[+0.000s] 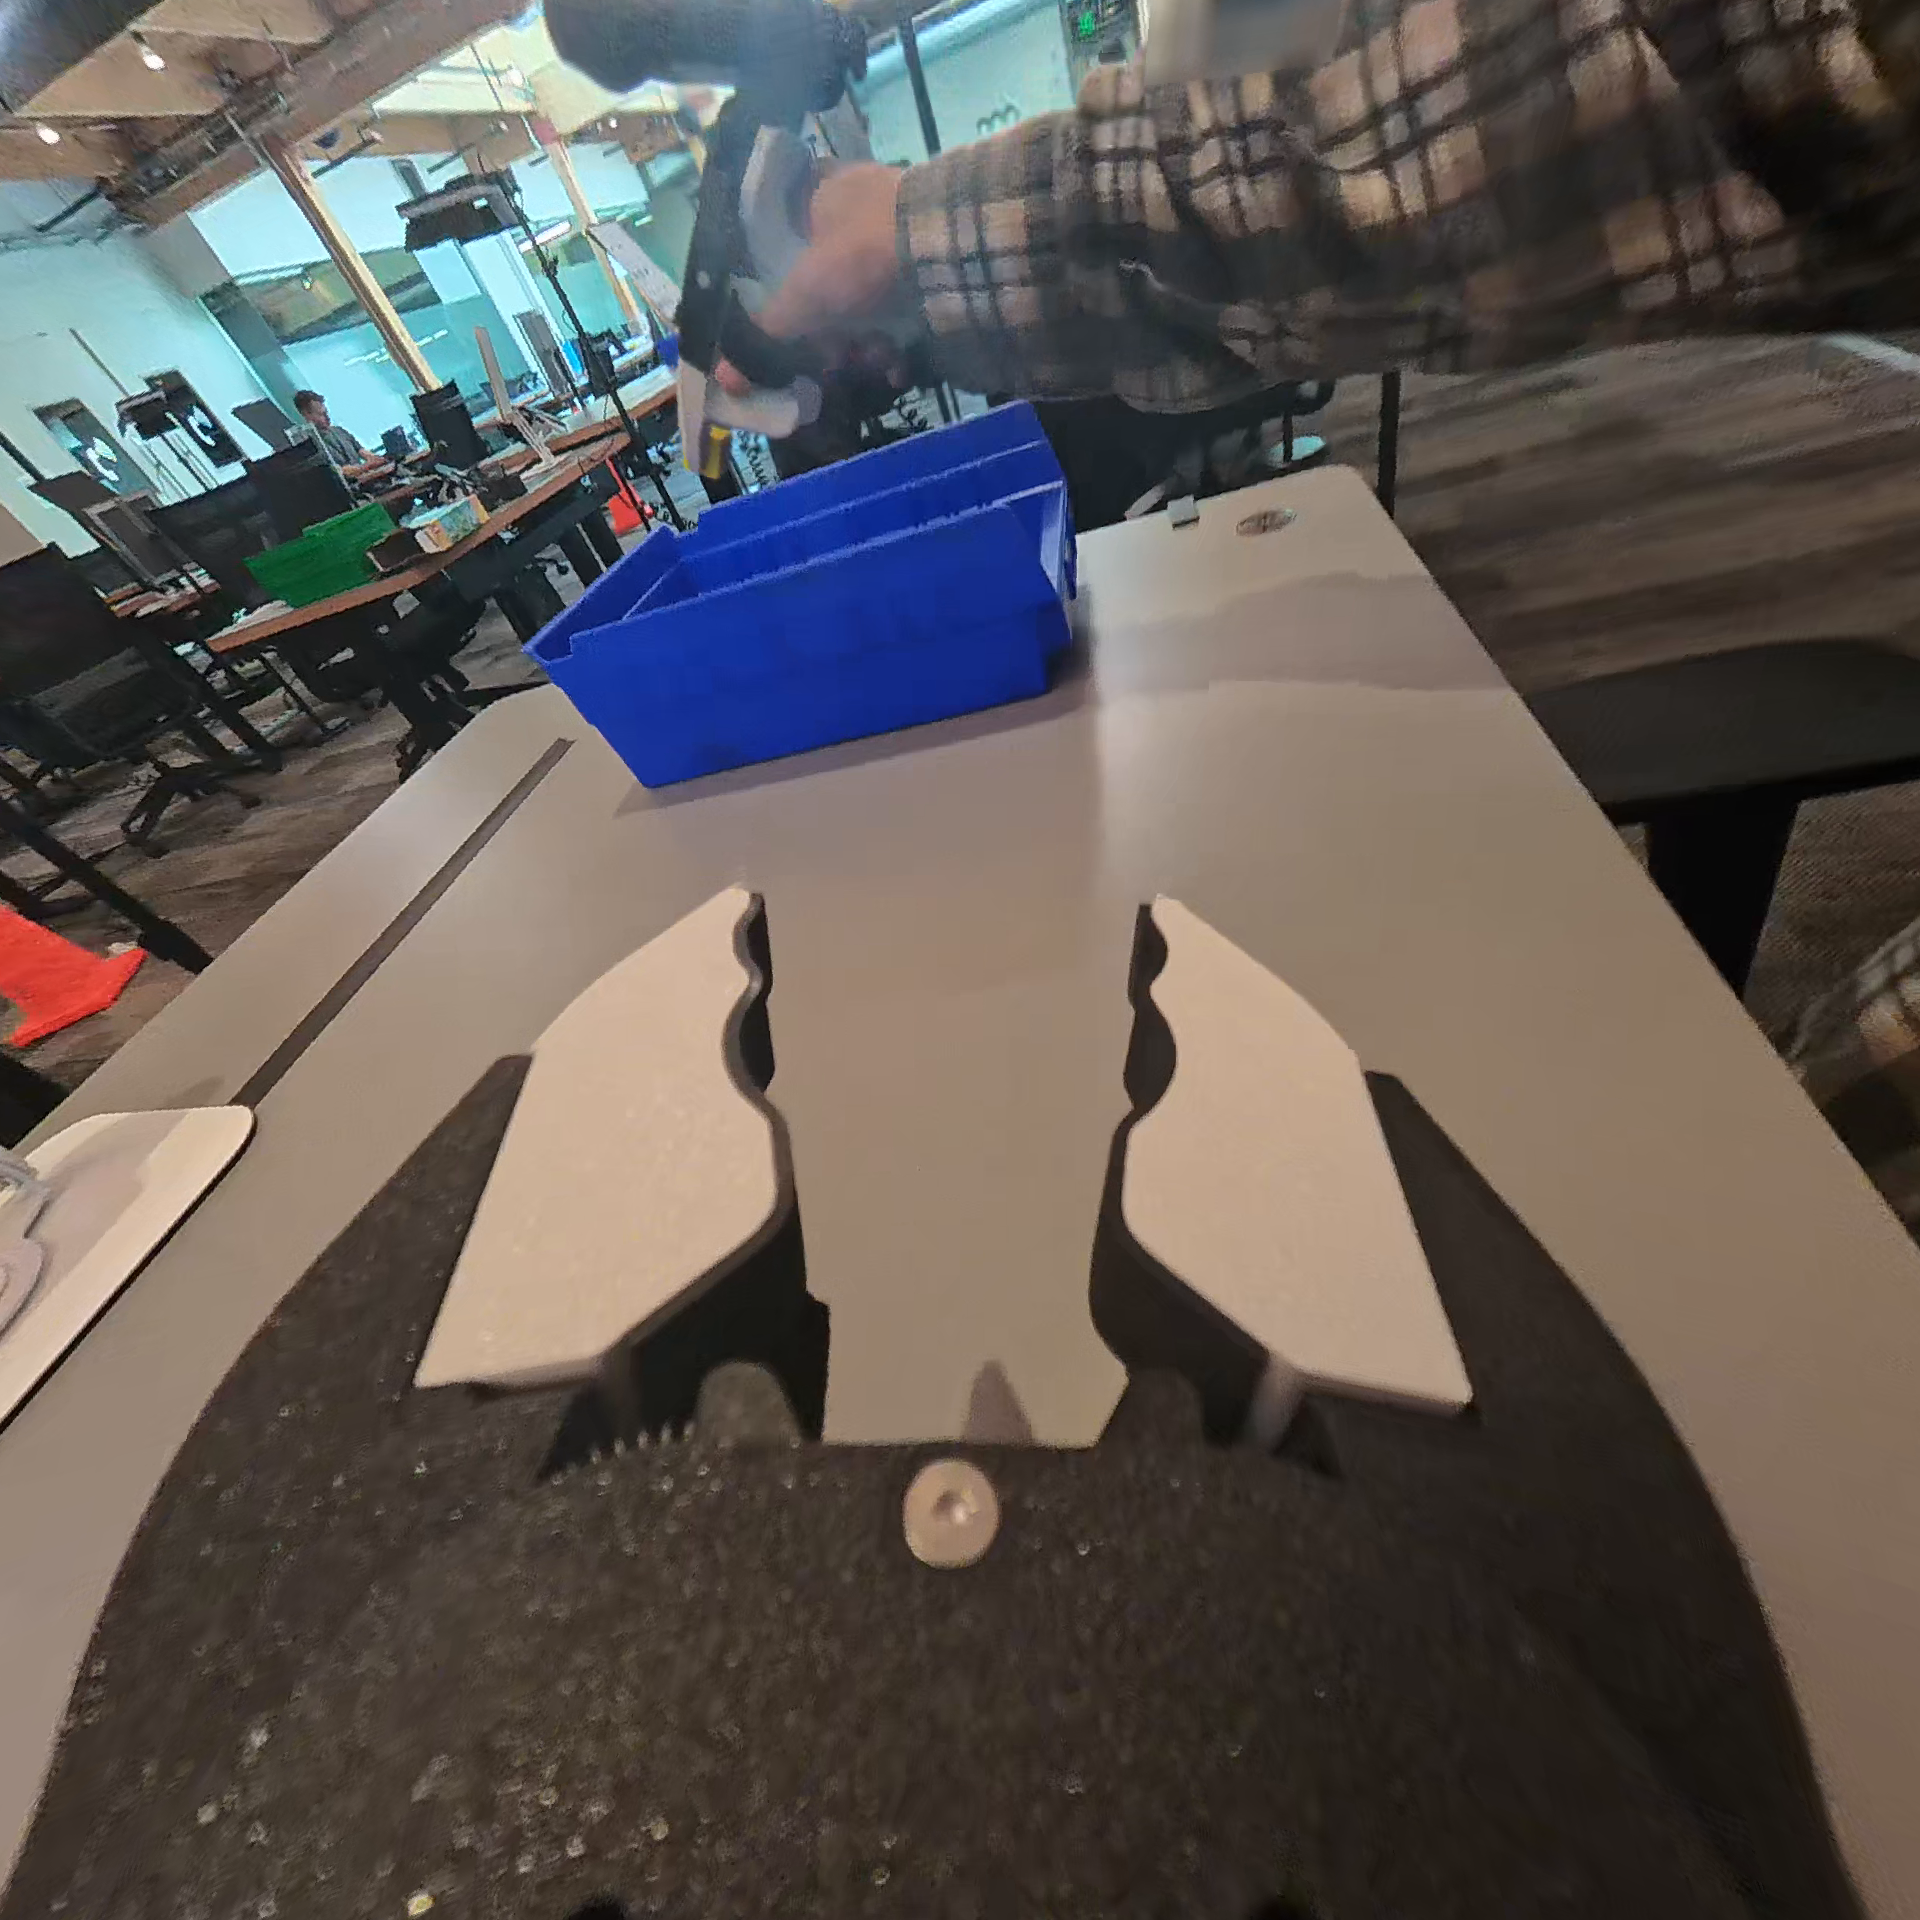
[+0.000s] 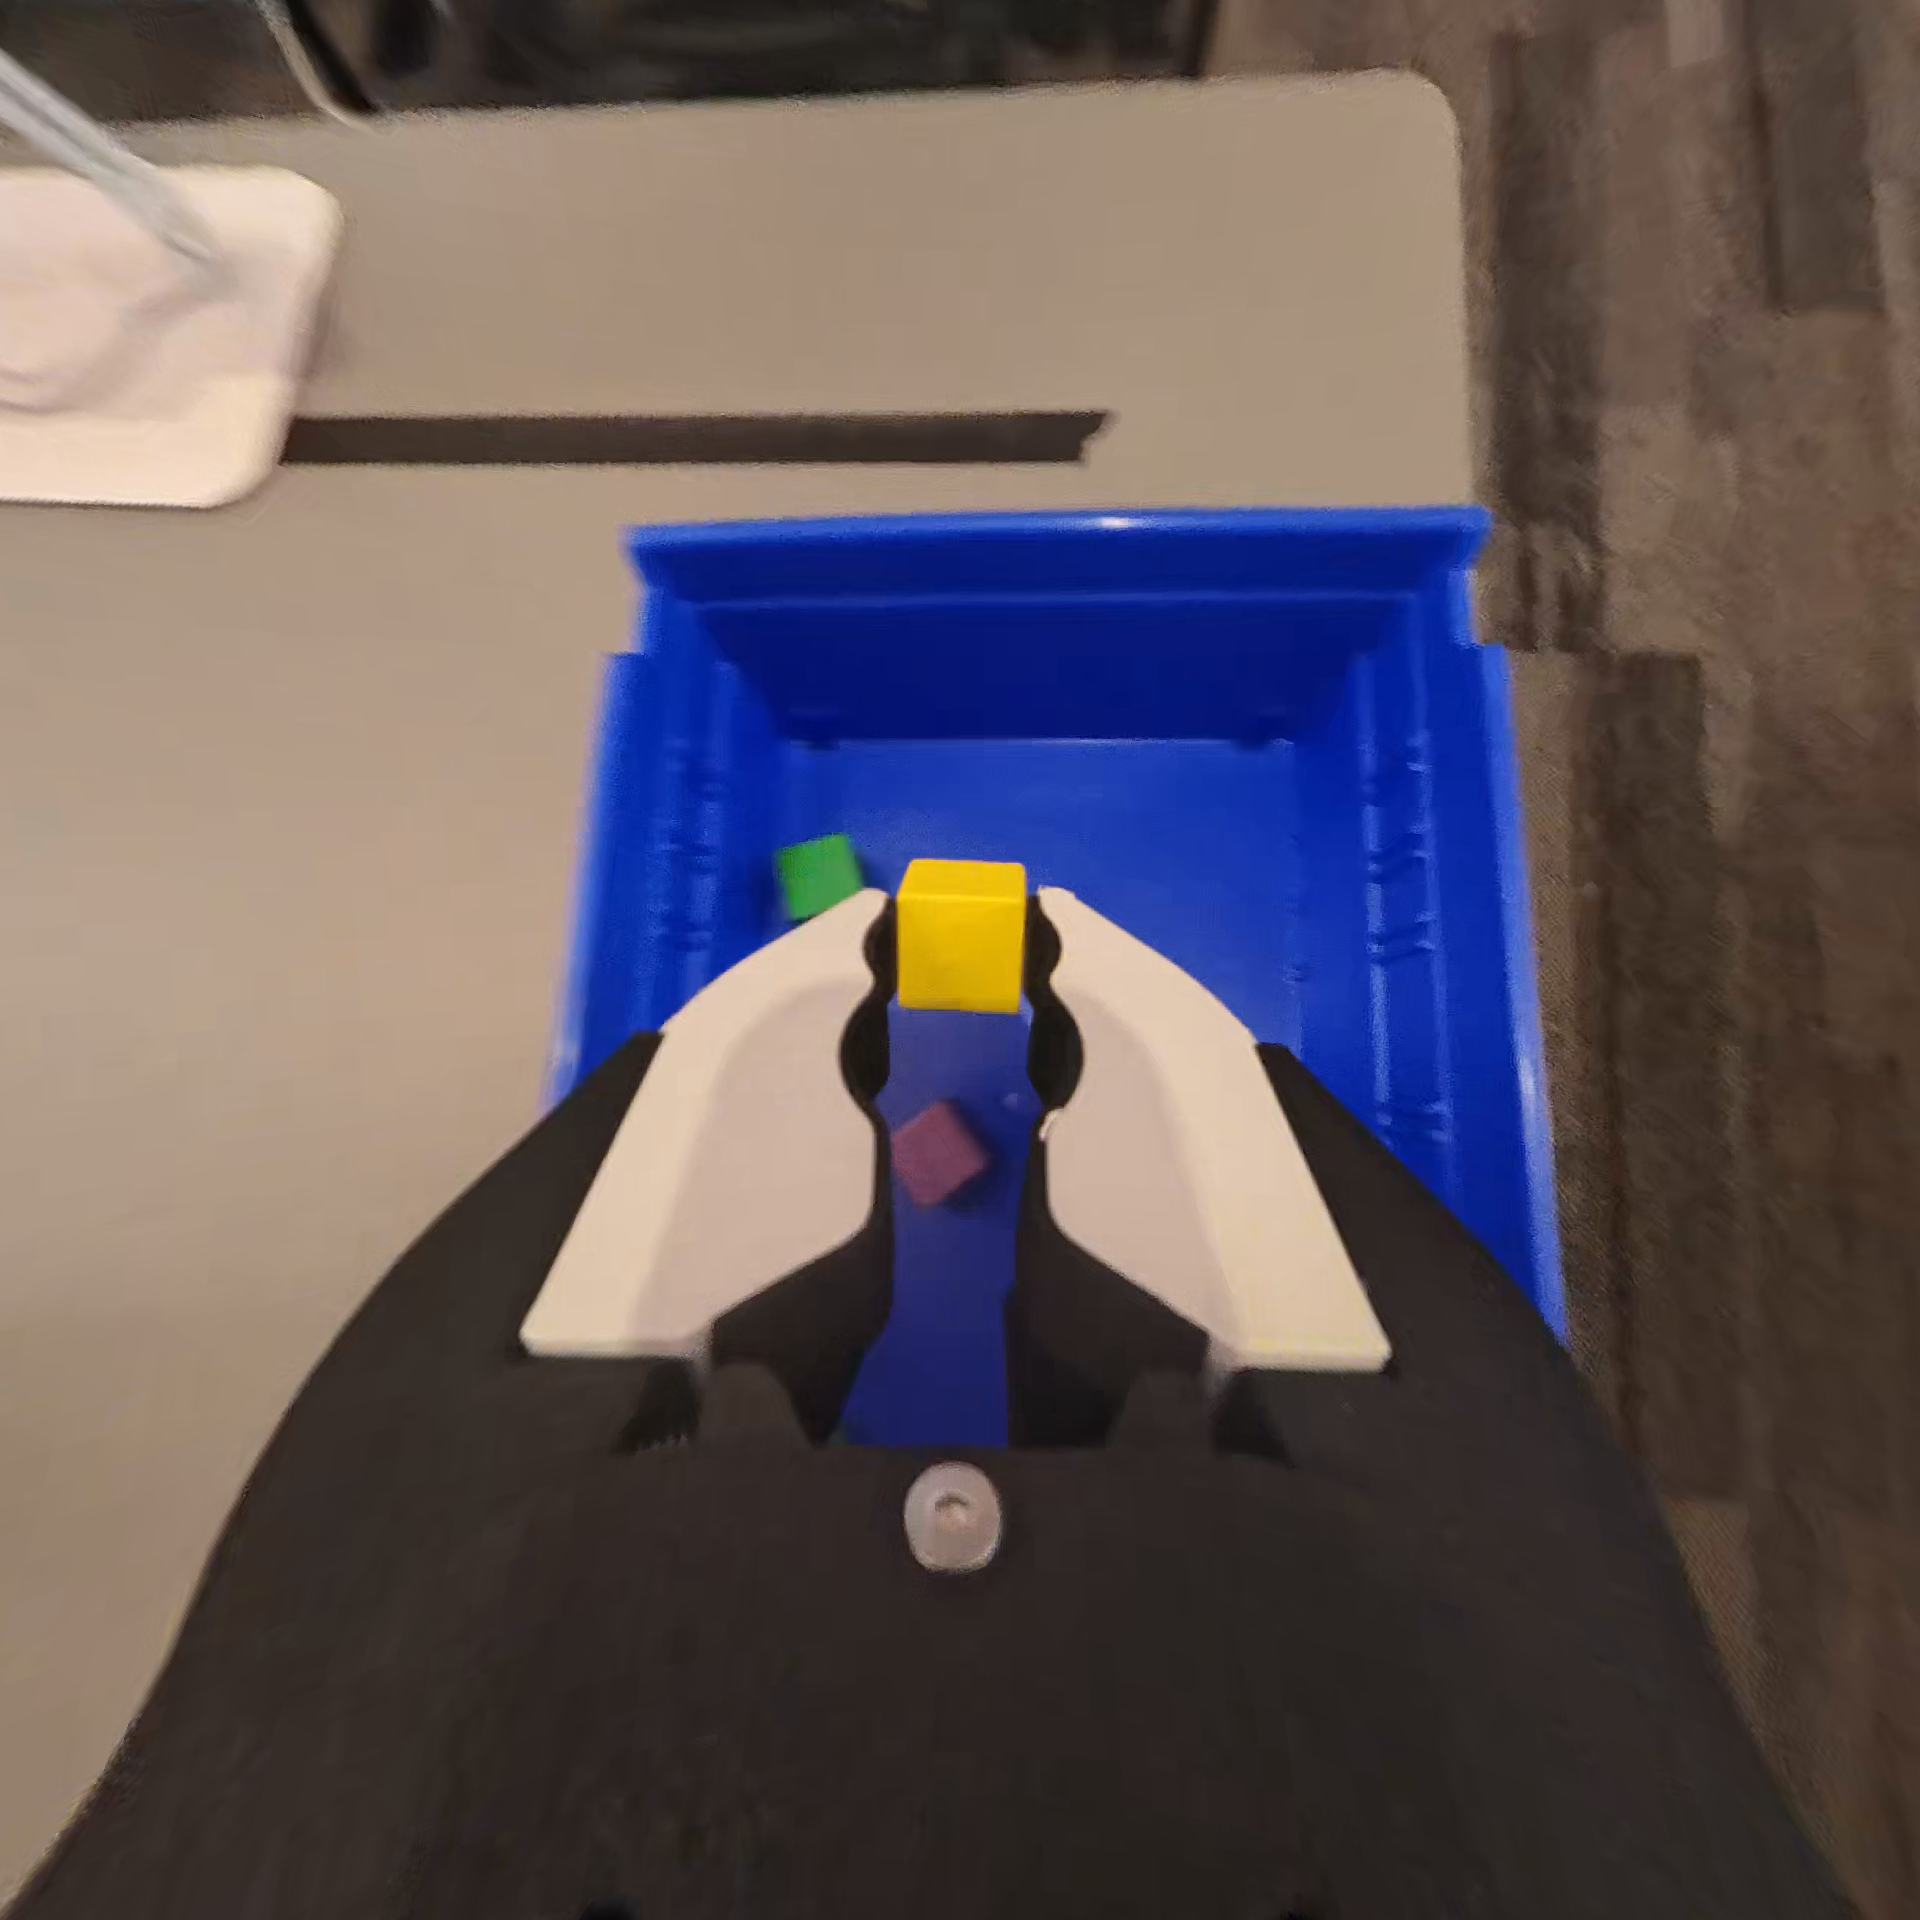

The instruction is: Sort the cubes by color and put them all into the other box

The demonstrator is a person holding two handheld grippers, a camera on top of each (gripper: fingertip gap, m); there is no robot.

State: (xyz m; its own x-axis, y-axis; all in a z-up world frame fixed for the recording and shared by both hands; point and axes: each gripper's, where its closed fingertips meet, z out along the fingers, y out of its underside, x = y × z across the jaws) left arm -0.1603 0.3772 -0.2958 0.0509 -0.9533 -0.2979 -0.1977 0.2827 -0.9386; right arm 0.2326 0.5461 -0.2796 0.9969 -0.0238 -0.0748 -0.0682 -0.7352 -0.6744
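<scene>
Right claw [image 2: 958,940]: clamped on yellow cube [image 2: 958,935], above blue box [image 2: 1049,566], frame centre. Left claw [image 1: 951,935]: wide, empty, box well ahead, upper centre.

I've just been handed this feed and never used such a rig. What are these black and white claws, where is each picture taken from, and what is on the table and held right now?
There is no robot arm: a person holds a two-finger claw in each hand, and each claw carries a camera looking out along its fingers.

The left wrist view shows the left gripper open and empty above the grey table. Farther off, the person's plaid sleeve reaches over a blue bin.

The right wrist view looks down into that blue bin. The right gripper pinches a yellow cube. A green cube and a purple cube lie on the bin floor. Strip of black tape and a white pad lie on the table beyond.
</scene>
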